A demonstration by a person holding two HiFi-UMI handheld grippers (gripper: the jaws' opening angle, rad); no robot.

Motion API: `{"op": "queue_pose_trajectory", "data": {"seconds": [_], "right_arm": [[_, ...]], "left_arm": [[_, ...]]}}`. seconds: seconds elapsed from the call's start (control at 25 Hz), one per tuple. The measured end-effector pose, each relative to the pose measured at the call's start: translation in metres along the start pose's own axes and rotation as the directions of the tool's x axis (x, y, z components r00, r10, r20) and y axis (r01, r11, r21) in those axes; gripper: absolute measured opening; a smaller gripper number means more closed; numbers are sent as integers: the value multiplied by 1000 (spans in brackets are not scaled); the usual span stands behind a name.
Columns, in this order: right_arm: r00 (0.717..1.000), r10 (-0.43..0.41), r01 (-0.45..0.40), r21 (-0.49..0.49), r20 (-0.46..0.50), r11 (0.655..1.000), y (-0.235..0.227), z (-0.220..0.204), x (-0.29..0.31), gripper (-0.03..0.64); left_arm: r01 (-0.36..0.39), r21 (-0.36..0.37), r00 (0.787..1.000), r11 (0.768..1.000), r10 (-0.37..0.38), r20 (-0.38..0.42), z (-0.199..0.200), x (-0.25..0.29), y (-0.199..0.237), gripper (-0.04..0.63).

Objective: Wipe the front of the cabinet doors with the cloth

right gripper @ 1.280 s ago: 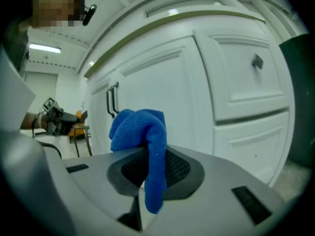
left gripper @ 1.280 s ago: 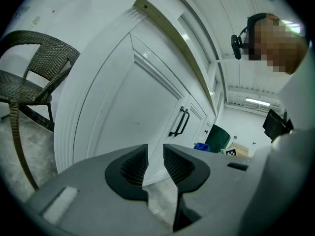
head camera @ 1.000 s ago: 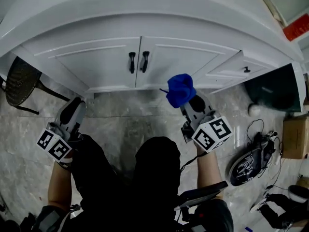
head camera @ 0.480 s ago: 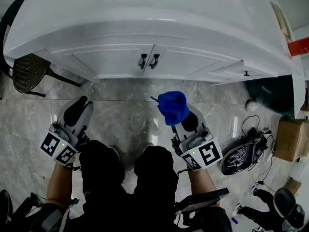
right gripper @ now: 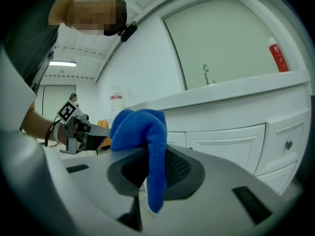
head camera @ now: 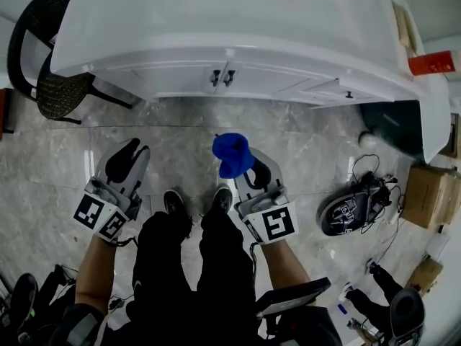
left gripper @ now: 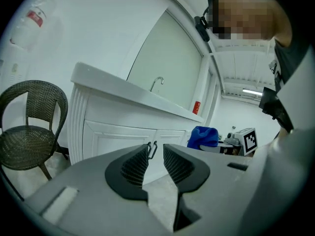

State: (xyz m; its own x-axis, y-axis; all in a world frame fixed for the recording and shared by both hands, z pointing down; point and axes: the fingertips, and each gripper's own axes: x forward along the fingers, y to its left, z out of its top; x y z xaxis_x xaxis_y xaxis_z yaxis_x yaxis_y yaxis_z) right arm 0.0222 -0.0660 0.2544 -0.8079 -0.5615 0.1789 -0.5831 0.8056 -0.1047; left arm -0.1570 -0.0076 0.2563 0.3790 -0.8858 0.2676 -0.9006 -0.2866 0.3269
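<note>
The white cabinet doors [head camera: 189, 78] with two dark handles [head camera: 220, 77] sit under the counter at the top of the head view. A blue cloth [head camera: 232, 154] sticks up bunched from my right gripper [head camera: 245, 170], which is shut on it, well short of the doors and above the floor. In the right gripper view the cloth [right gripper: 141, 128] hangs between the pads, with the doors [right gripper: 227, 142] beyond. My left gripper [head camera: 130, 161] hovers at the left, jaws a narrow gap apart and empty. Past my left gripper [left gripper: 155, 154] the doors [left gripper: 115, 137] show.
A wicker chair [head camera: 52, 92] stands left of the cabinet. At the right are a dark bin [head camera: 392, 125], a device with cables [head camera: 351, 209] on the floor and a cardboard box [head camera: 425, 193]. A red bottle [head camera: 431, 62] lies on the counter [head camera: 238, 20]. The person's shoes [head camera: 217, 197] stand between the grippers.
The view has pulled back from the cabinet, so the doors look smaller and farther. Both grippers have drawn away from the doors, the right still holding the cloth.
</note>
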Motion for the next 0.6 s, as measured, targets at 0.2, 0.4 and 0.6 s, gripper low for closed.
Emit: {"op": "queue_pose_trajectory", "data": {"seconds": [0.2,0.4,0.6], "right_arm": [[1000,-7,7,-10,-28,1000,9,28,-11,52],[999,0,0,-6,-38,1000,12,45,-11,52],[998,12,-12,7,-58,1000,9,49,0,52]], "left_arm": [[6,-5,1000,1000,-6,-18,26,-15,-17,98],[0,-20,999,1000,0,-32,42,-18,-23,98],[-4,-20,999,1000,3,-41,52,-11,-18,98]]}}
